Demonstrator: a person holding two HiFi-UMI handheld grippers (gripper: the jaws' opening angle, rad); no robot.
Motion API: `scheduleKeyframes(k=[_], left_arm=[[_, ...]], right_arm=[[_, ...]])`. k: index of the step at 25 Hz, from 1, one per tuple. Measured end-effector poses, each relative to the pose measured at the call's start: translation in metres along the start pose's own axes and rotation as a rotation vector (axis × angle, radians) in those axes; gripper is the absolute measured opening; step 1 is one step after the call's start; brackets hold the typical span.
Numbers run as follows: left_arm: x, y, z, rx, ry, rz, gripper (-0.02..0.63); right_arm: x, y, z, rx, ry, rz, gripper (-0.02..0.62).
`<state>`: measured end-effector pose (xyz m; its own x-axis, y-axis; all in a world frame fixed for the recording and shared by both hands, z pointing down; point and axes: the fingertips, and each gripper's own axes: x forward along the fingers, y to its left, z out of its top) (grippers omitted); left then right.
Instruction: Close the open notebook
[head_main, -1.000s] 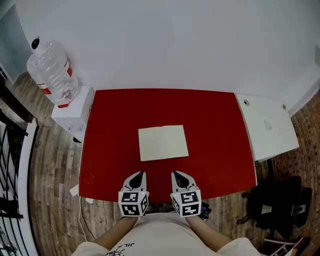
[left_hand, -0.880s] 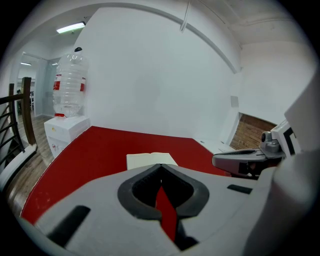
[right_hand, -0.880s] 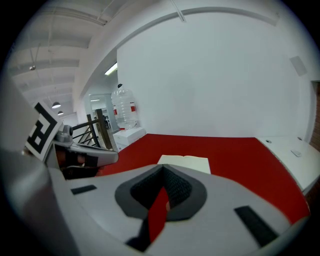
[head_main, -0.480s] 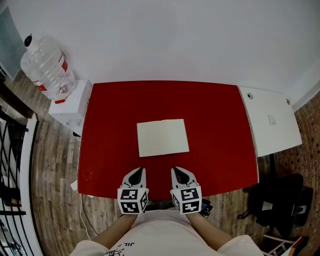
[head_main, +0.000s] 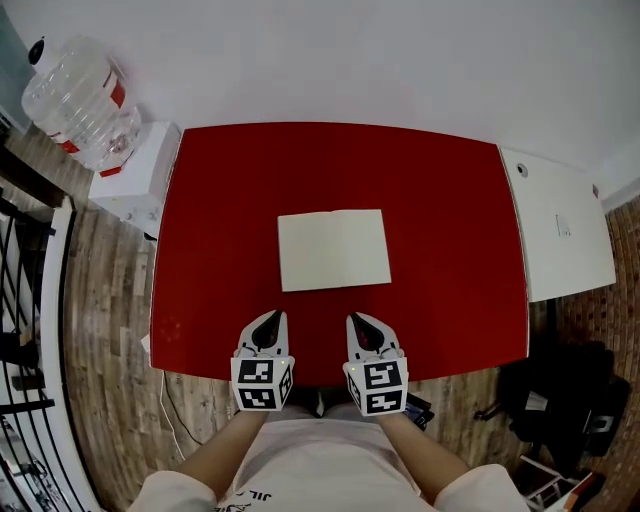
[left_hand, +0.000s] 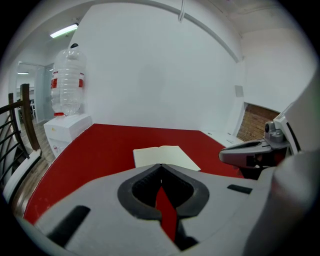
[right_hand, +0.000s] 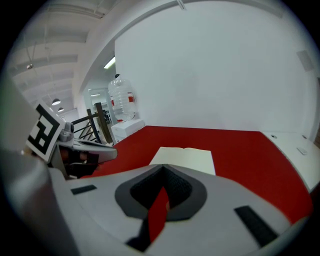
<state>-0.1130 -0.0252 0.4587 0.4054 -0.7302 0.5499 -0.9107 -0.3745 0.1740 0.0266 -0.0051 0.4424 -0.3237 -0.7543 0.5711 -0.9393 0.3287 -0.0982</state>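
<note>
An open notebook with blank cream pages lies flat in the middle of the red table. It also shows ahead of the jaws in the left gripper view as the notebook and in the right gripper view as the notebook. My left gripper and right gripper hover side by side over the table's near edge, short of the notebook. Both have their jaw tips together, shut, with nothing held.
A large water bottle sits on a white dispenser left of the table. A white cabinet stands at the right. A black railing runs along the far left. A black bag lies on the floor, right.
The head camera has shifted, so the table and notebook sit slightly higher and larger in view. Both grippers stay at the near edge, still shut.
</note>
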Motion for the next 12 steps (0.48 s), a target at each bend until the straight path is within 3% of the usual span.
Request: scheduleKeyframes(k=[12], left_arm=[[0.068,0.041,-0.057,0.015,0.123,0.033,0.011]], right_arm=[[0.052,0.011,-0.033,-0.011,0.054,0.047,-0.002]])
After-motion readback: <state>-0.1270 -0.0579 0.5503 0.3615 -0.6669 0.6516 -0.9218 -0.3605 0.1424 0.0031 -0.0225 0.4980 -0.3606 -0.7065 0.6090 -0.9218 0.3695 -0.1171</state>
